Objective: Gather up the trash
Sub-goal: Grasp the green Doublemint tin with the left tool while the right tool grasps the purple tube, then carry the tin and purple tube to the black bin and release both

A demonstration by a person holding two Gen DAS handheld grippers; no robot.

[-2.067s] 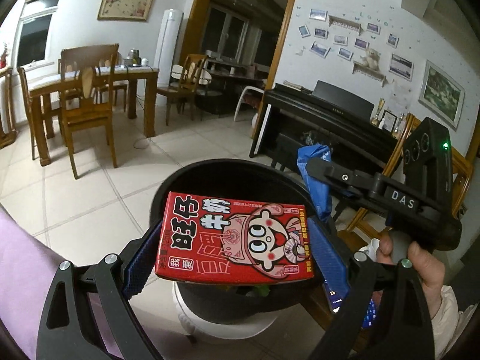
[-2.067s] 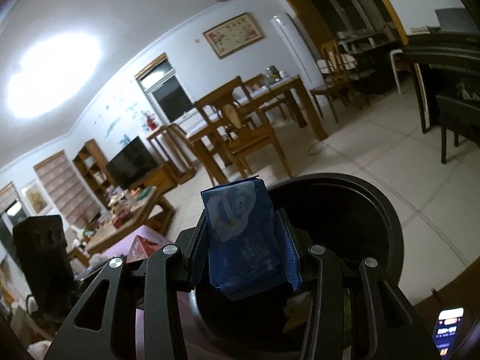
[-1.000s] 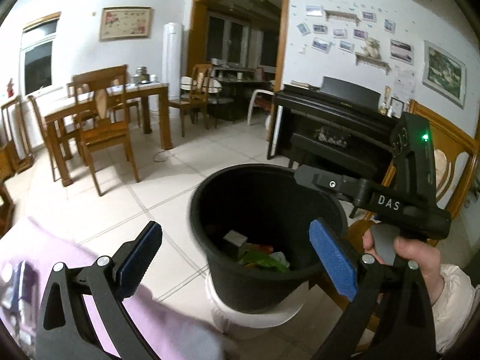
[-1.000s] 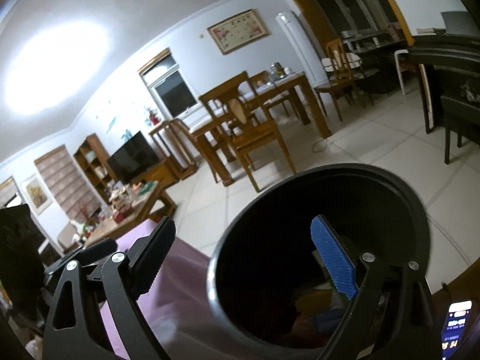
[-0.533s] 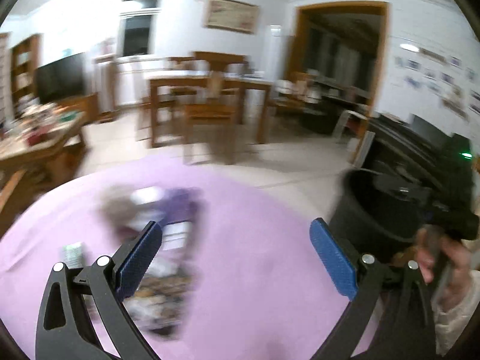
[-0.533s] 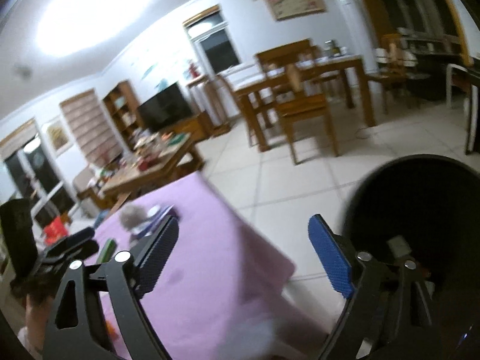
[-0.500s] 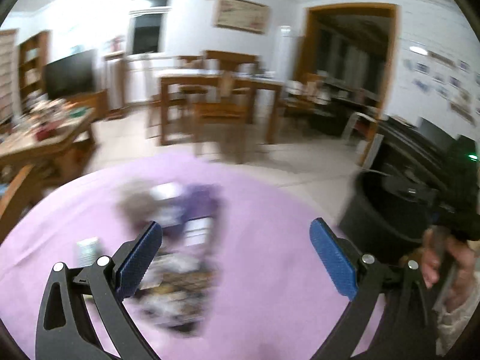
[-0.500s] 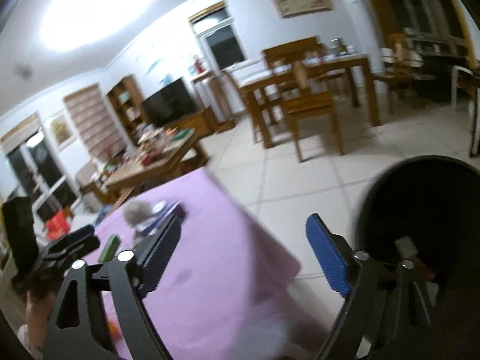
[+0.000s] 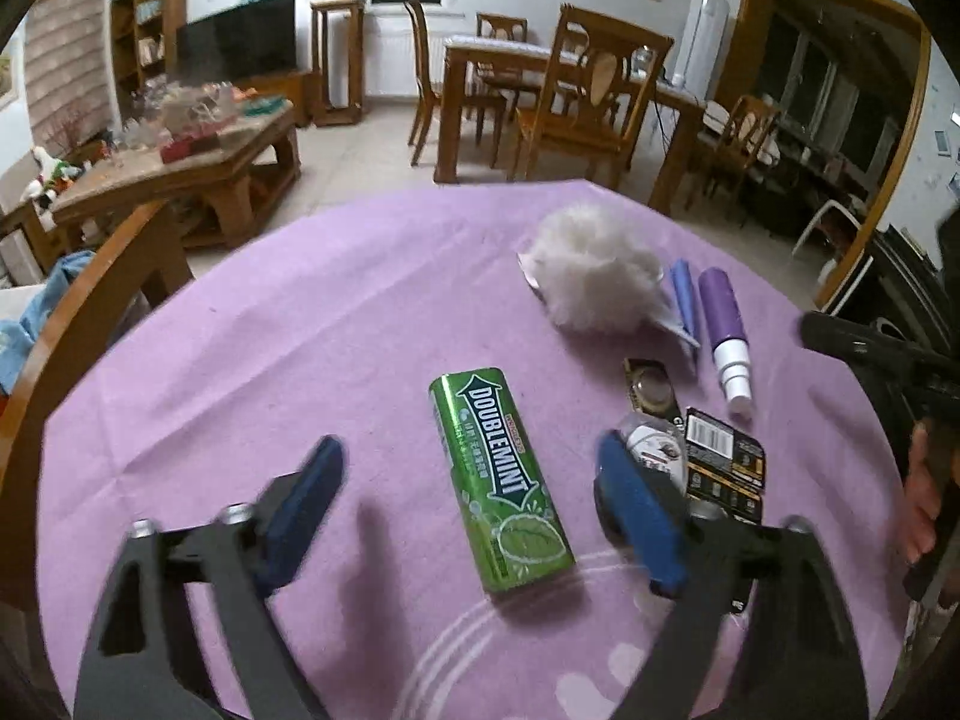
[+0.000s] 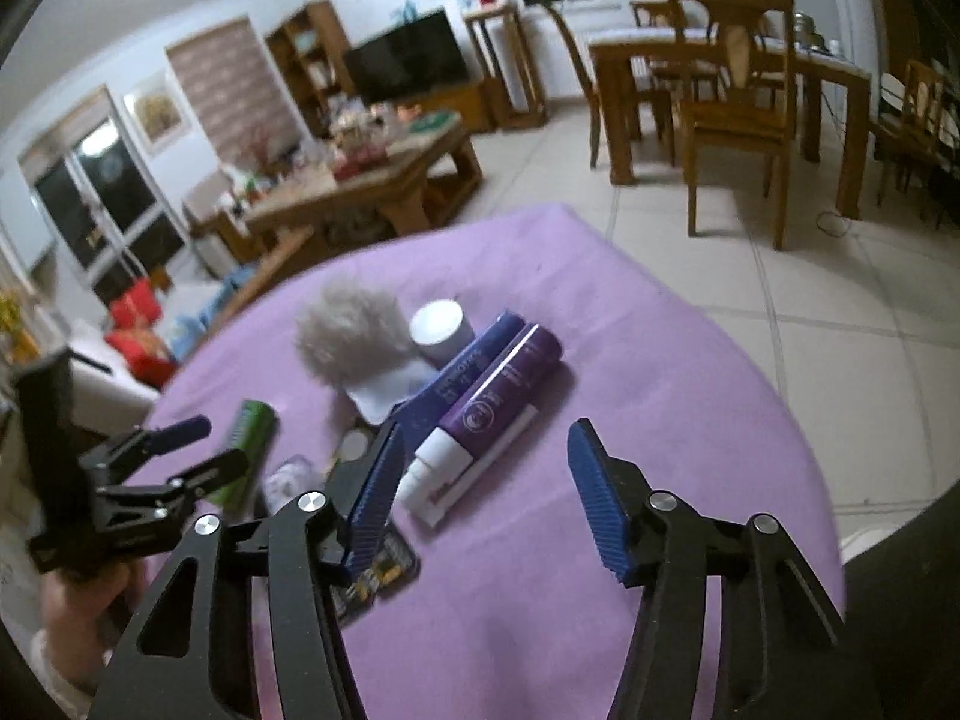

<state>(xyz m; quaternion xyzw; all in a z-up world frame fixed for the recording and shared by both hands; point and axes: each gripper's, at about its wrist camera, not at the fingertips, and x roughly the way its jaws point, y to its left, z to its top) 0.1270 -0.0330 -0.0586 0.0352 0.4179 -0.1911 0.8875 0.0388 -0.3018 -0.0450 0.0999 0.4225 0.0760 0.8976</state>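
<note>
Gum pack lies centre frame on the purple cloth between my left gripper's closing, untouching pads, while my right view shows the right gripper closing on nothing, purple tube just above.

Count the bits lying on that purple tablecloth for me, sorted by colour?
Green: 1, the flat Doublemint gum pack
White: 2, the fluffy pom-pom and the small round pot
Purple or blue: 2, the purple tube and the blue tube
Black: 2, the barcode blister card and the round-window packet
Total: 7
</note>
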